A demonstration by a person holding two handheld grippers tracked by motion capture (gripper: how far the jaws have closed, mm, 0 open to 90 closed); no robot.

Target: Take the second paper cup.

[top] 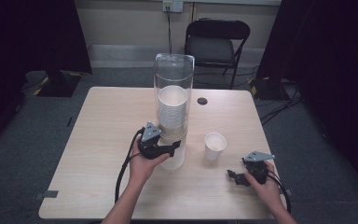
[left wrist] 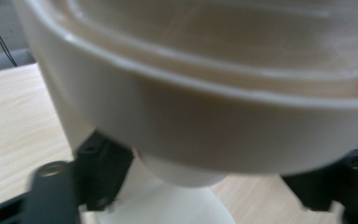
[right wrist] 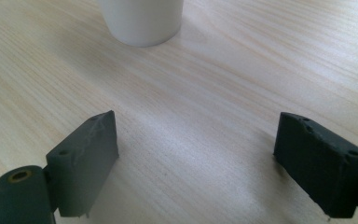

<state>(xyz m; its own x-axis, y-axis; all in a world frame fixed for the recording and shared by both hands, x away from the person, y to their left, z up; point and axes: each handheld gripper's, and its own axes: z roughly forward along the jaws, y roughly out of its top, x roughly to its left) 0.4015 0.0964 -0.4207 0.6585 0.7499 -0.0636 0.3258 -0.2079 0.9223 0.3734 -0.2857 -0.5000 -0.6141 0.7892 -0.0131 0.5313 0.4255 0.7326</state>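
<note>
light: even overhead, table (top: pixel 102 140) bright, room's left and right edges dark | shadows: soft, short | glare: faint sheen on clear tube (top: pixel 174 70) | blur: left gripper view smeared, cup dispenser (left wrist: pixel 205 116) out of focus | right gripper view: sharp near, paper cup (right wrist: pixel 141 21) soft

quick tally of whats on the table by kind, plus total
cup dispenser: 1
loose paper cup: 1
hand-held gripper: 2, left, right
total: 4, not counting the stacked cups inside the dispenser
</note>
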